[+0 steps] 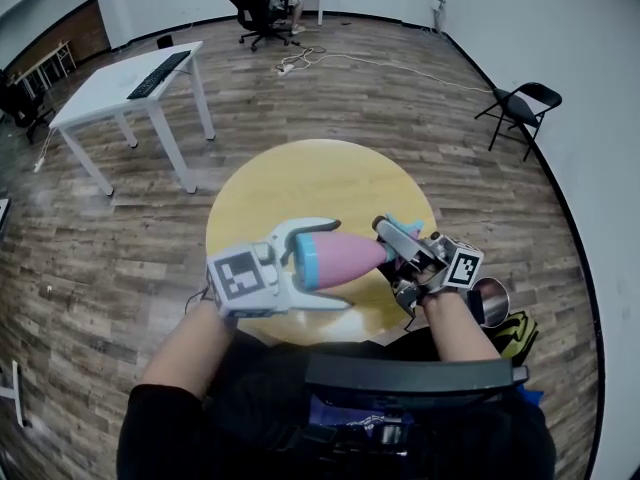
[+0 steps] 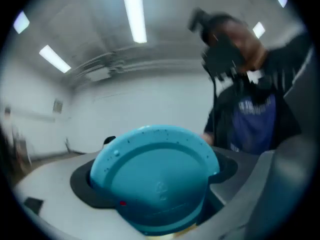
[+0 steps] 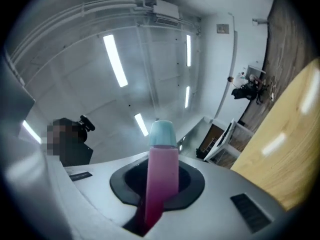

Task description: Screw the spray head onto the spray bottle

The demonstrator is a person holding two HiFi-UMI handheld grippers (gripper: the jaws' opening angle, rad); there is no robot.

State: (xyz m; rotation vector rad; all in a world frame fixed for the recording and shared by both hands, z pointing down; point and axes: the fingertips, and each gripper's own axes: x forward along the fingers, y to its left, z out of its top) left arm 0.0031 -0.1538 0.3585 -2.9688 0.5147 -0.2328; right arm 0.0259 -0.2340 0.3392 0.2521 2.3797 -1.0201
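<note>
The right claw [image 3: 156, 194] clamps the spray head [image 3: 162, 159] — pink stem, pale-blue tip.

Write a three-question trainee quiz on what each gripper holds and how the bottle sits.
1. Multiple choice: the left gripper is shut on which thing? A) a sponge B) the pink bottle C) a spoon
2. True or false: the pink bottle stands upright on the round yellow table.
3. Fill in: at the bottle's narrow end, the right gripper holds the spray ____.

Key
1. B. The bottle's blue base fills the left gripper view.
2. False. It is held lying sideways above the table.
3. head. The spray head sits between the jaws in the right gripper view.
</note>
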